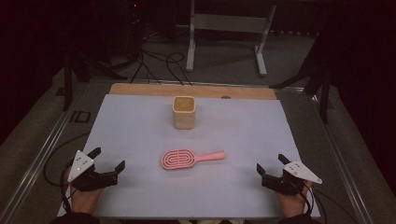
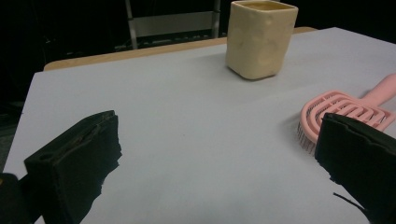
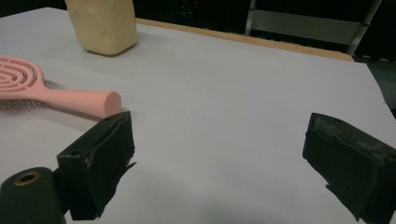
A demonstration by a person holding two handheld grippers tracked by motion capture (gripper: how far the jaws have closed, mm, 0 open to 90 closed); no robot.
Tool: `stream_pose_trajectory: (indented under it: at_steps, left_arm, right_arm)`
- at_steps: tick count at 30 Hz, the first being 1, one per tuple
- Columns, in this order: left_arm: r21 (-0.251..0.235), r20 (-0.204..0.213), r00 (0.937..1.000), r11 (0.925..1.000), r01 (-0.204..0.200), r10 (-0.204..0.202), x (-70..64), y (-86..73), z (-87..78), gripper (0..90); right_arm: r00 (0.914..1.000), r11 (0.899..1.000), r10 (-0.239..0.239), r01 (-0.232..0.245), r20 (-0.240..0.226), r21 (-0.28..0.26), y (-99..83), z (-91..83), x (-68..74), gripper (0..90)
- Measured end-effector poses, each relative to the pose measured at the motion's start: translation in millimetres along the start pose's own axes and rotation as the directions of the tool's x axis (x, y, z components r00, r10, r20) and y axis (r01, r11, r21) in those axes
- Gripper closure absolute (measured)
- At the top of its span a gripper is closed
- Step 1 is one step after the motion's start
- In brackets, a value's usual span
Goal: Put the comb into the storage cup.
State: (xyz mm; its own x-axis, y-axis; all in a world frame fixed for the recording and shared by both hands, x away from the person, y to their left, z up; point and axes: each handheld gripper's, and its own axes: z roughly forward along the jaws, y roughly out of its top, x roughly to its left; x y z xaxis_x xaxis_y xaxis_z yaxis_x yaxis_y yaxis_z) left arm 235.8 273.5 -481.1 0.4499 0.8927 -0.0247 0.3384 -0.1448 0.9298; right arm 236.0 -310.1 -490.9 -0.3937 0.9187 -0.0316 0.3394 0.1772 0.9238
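1. Across the middle of the high view I see the white table mat (image 1: 140,121), the biggest thing on my screen, with a strip of bare wooden tabletop (image 1: 140,89) along its far edge.
2. Upper centre on the mat stands the cream square cup (image 1: 184,112), upright and well apart from both tools.
3. Just below the cup, at the frame's centre, the pink hairbrush (image 1: 190,157) lies flat with its bristles down; its vented head points left and its handle right.
4. At lower left, my left gripper (image 1: 111,161) sits over the mat with jaws spread wide, holding nothing.
5. At lower right, my right gripper (image 1: 271,163) is likewise agape and empty, with the brush between the two.
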Motion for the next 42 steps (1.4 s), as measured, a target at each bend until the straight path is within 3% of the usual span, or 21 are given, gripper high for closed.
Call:
stream_pose_trajectory:
  at_steps: [7,25,42]
  left_arm:
    - [0.017,0.007,1.0,0.9999,0.0,0.0,-0.8,-1.7,1.8,0.4]
    - [0.028,0.012,0.9999,0.9996,0.009,-0.009,1.2,0.9,5.6,0.4]
    - [0.061,0.05,0.9985,0.9978,-0.024,0.021,-7.1,11.9,16.2,0.5]
  right_arm:
    - [0.9996,1.0,0.029,-0.029,0.002,-0.002,-1.8,3.0,-3.9,8.6]
    - [0.9989,0.999,0.043,-0.043,0.017,-0.003,-3.0,2.0,-5.3,8.6]
    - [0.9983,0.999,0.054,-0.054,0.024,-0.004,-4.1,2.2,-6.0,8.6]
